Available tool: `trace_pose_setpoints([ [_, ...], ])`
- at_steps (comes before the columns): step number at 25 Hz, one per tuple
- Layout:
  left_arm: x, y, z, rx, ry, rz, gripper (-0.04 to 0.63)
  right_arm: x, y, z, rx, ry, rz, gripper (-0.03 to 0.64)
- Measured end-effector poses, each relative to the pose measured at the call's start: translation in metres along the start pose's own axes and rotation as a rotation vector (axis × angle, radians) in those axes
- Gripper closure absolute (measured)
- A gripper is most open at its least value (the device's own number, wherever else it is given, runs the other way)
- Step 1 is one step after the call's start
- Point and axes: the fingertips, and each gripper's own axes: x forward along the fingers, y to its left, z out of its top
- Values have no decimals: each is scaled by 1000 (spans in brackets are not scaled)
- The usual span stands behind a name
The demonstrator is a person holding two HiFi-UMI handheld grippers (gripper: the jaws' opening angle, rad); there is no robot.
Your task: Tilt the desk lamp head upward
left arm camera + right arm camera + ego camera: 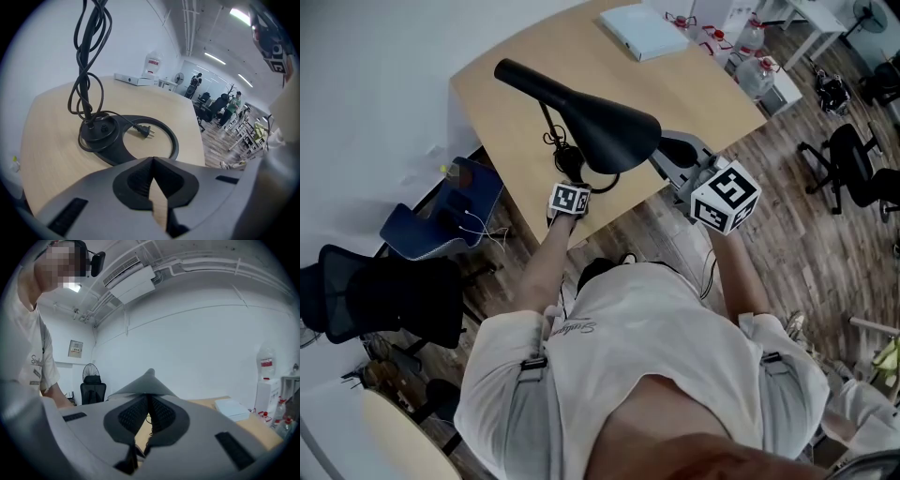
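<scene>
The black desk lamp stands on the wooden table (703,94). Its long head (581,112) lies roughly level above the near edge. The ring-shaped base (161,131), coiled cable (86,56) and loose plug (143,131) show in the left gripper view. My left gripper (152,161) is shut and empty, low over the table just short of the base; in the head view it (569,192) sits under the lamp head. My right gripper (670,150) is shut at the head's right end. In the right gripper view the lamp head (150,380) rises just beyond the shut tips (149,397); whether they touch it is unclear.
A flat white box (642,31) lies at the table's far end, with water bottles (757,70) on the floor beyond. Black office chairs (853,169) stand to the right. A blue chair (441,220) and a black chair (384,295) stand to the left.
</scene>
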Motion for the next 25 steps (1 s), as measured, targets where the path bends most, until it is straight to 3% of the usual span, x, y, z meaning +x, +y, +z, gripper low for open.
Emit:
trace_pose_setpoints([
  [6,2,-2,-2,6,15,-3,581,-9,3,34,-23,-35,1,621],
  [25,3,-1,-1,67,95,-7,581,-1,11,110,-87,-17,-42,621],
])
